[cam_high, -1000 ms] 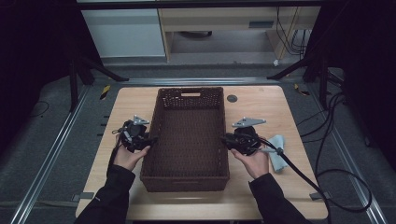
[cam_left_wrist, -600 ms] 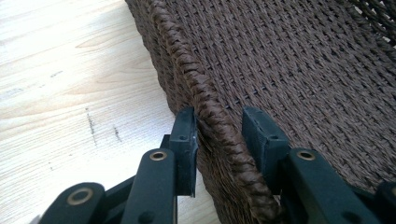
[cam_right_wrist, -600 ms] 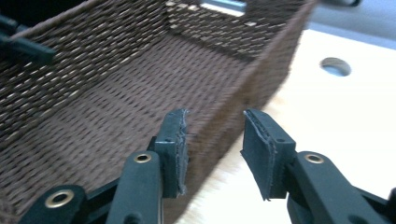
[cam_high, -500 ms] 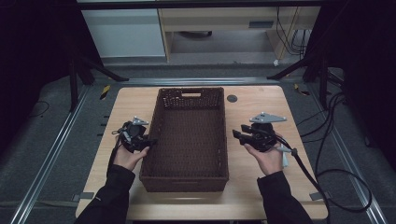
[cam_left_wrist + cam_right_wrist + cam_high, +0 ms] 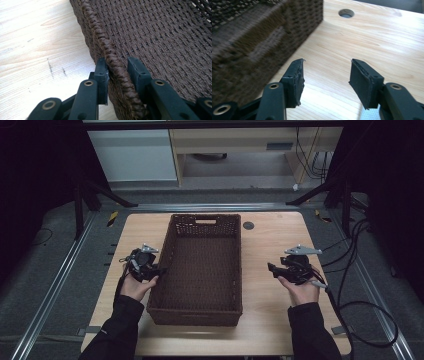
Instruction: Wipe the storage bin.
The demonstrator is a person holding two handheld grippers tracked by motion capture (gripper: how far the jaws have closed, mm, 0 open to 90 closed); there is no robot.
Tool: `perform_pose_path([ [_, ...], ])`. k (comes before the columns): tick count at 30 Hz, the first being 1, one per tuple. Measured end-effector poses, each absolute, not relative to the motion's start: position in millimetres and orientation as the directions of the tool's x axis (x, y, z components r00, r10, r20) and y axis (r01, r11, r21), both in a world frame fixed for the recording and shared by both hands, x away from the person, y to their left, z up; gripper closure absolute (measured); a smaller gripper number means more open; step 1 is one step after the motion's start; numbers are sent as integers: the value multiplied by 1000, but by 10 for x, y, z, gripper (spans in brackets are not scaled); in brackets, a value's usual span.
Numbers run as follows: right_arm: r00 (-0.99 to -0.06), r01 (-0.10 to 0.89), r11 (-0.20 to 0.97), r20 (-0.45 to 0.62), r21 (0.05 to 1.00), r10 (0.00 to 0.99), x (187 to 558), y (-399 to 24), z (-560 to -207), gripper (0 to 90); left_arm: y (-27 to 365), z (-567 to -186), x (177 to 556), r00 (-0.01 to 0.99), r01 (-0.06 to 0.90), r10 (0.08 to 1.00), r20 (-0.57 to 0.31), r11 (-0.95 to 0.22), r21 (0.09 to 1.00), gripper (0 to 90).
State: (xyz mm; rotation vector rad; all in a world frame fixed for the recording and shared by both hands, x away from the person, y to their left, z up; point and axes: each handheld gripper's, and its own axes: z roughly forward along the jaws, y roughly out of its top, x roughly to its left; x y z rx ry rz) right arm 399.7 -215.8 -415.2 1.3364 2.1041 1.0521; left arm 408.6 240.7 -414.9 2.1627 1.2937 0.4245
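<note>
Woven dark-brown wicker made up the one basket (image 5: 204, 265), which sat mid-desk, long axis running away from the person, with a cut-out handle slot in its far end wall. At the left, the left tool (image 5: 159, 269) straddled the basket's braided left rim (image 5: 113, 62): one jaw outside the wall, one inside. Its jaws had just been closing with the rim between them; the outer pad touched the braid, while the inner one appeared to stand a sliver off, so I judged the pinch not yet made. The pale wooden desk (image 5: 270, 320) lay bare around the basket, apart from one round cable hole (image 5: 248, 225) near the far right corner. At the right, the right tool (image 5: 272, 268) stood well apart from the basket's right wall, its jaws spread, nothing between them; they had just been opening.

Handling judgement: basket likely light and fairly stiff, though the weave may flex under a one-sided lift. The rough braid should not slip. Best holds: the thick rim mid-way along each long side, or the handle slot.

Count: one basket, two tools, one cable hole.
</note>
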Motion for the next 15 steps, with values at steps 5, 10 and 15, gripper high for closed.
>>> perform_pose_path([
  [5,-415,581,247,21,776,910,3971,-2296,-4217,423,2461,-4132,4091,475,697,880,-10,-369,615,717],
  [10,-372,609,210,41,765,927,3938,-2472,-4275,404,2510,-4133,4094,476,698,879,-18,-365,616,723],
  [15,-323,627,175,49,759,945,3879,-2644,-4326,388,2512,-4135,4093,476,696,879,-15,-367,617,725],
])
